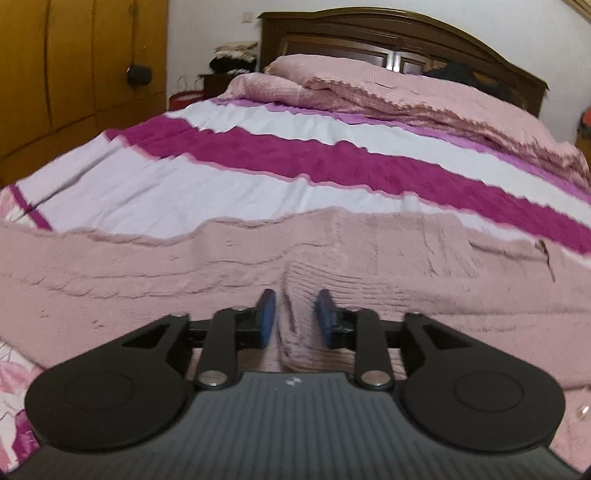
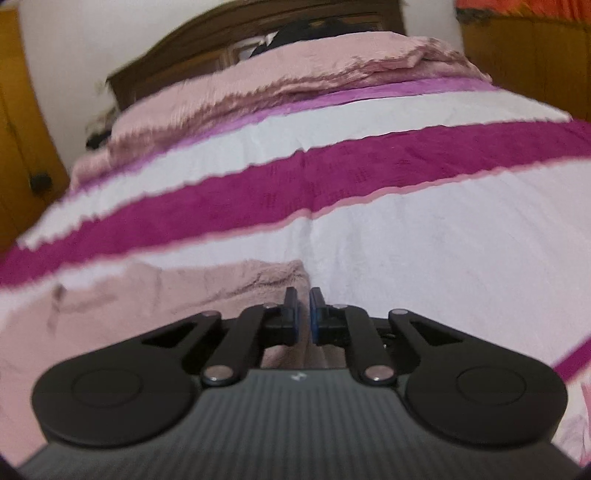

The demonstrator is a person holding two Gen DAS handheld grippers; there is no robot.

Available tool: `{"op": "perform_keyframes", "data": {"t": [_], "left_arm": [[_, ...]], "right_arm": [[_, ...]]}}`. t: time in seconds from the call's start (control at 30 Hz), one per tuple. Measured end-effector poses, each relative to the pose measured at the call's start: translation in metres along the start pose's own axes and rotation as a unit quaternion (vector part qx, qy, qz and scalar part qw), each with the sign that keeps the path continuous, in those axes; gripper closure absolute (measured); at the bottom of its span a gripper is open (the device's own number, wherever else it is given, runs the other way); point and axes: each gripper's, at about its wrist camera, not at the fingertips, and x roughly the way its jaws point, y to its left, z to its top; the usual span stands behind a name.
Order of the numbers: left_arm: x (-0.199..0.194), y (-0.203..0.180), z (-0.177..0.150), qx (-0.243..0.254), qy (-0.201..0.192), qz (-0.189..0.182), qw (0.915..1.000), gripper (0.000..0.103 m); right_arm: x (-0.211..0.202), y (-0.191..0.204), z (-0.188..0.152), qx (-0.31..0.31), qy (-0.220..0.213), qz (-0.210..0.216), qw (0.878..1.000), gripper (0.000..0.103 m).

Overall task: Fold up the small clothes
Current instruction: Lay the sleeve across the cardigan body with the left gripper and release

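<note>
A fuzzy pink garment (image 1: 221, 273) lies spread across the near part of the bed. My left gripper (image 1: 294, 317) is partly open, its blue pads on either side of a raised fold of the garment, apparently not clamped. In the right wrist view the same pink garment (image 2: 177, 295) lies at the lower left, its right edge ending at my right gripper (image 2: 303, 314). The right jaws are nearly together and pinch that edge of the garment.
The bed carries a white and magenta striped cover (image 1: 295, 166) and a pink blanket (image 1: 406, 99) at the head, before a dark wooden headboard (image 1: 388, 33). A yellow wardrobe (image 1: 74, 66) stands on the left. A floral sheet (image 1: 14, 387) shows at the near left.
</note>
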Motion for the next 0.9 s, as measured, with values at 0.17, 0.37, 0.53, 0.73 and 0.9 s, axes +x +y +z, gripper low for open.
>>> {"op": "perform_keyframes", "data": {"t": [0.17,0.37,0.53,0.73,0.9], "left_arm": [[-0.024,0.023,0.011,-0.026,0.001,0.008,0.9996,0.057],[-0.070,0.062,0.021,-0.041,0.006,0.031,0.9987,0.053],[-0.110,0.098,0.023,-0.044,-0.001,0.058,0.9974,0.044],[-0.136,0.141,0.017,-0.059,0.001,0.092,0.9940,0.040],[-0.142,0.168,0.004,-0.089,0.016,0.099,0.9910,0.040]], "right_arm": [[-0.048,0.002,-0.001,-0.018,-0.003,0.004,1.000,0.090],[-0.099,0.010,-0.021,-0.054,0.008,0.014,0.998,0.045],[-0.131,0.021,-0.040,-0.064,0.018,0.034,0.997,0.045],[-0.161,0.038,-0.059,-0.065,0.030,0.048,0.996,0.045],[-0.180,0.054,-0.073,-0.071,0.026,0.045,0.996,0.046]]}}
